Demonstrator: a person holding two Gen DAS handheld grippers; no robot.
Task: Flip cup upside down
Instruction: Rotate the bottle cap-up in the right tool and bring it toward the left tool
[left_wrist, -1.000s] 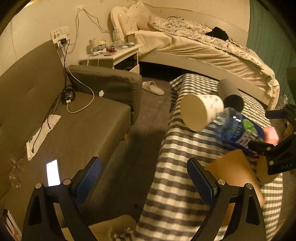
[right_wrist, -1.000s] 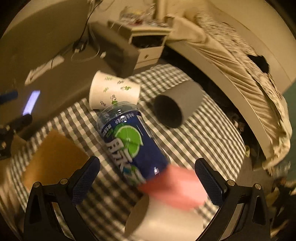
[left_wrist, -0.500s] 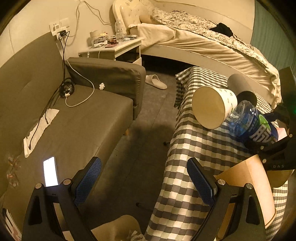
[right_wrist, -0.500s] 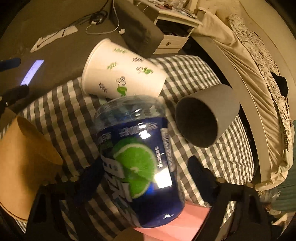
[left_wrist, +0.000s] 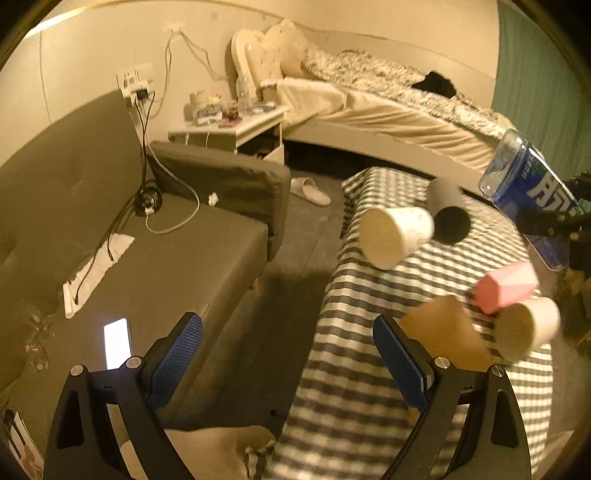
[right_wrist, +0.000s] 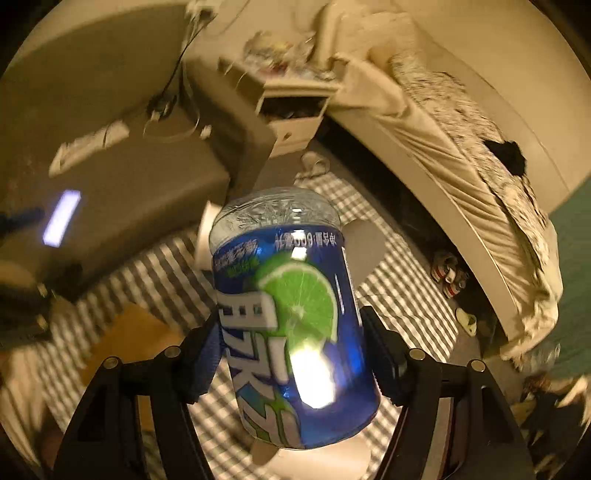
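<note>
On the far left a grey sofa (left_wrist: 155, 258) carries a lit phone (left_wrist: 117, 342). The left gripper (left_wrist: 288, 362) hangs over the gap between sofa and checked table (left_wrist: 369, 369), jaws wide apart and empty. On the table a white paper cup (left_wrist: 397, 236) lies on its side, a dark grey cup (left_wrist: 448, 214) touching it on the right; nearer lie a brown cup (left_wrist: 443, 336), a pink block (left_wrist: 506, 286) and a cream cup (left_wrist: 526, 328). At right, the right gripper (right_wrist: 291, 339) is clamped on a blue plastic cup (right_wrist: 291, 321) with a lime label, lifted clear above the table and tilted.
</note>
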